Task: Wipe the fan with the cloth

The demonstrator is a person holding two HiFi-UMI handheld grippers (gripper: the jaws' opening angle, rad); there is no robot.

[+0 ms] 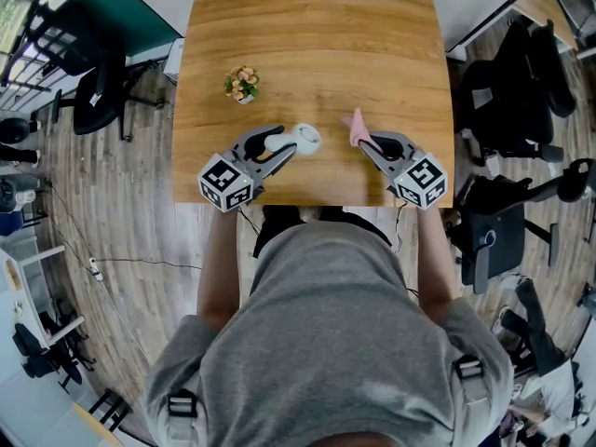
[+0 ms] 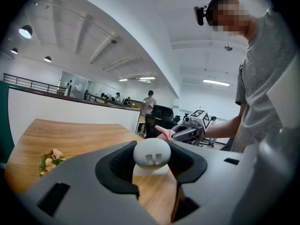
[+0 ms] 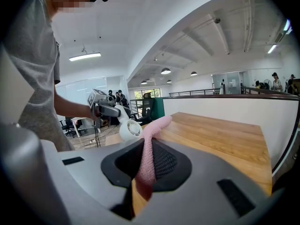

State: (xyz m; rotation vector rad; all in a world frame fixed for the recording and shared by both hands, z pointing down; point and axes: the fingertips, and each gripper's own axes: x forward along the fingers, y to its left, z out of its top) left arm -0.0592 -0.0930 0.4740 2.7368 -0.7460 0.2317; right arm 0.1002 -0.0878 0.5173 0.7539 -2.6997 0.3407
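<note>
As right fingers point(image 3: 169, 163) pinch cloth point(image 3: 148, 159), fan point(image 2: 151, 153) clasped

A white fan point(image 1: 305, 139) and a pink cloth point(image 1: 357, 127) are pictured against a honey-brown table point(image 1: 307, 26) streaked with wood grain. The left gripper point(image 1: 287, 143) and right gripper point(image 1: 363, 141) are finished in grey with black pads point(image 2: 115, 165), and their cubes point(image 1: 226, 183) are patterned with black-and-white square markers. Peach and yellow flowers point(image 1: 242, 83) with green leaves are shown, and a grey T-shirt point(image 1: 326, 324) is worn.
</note>
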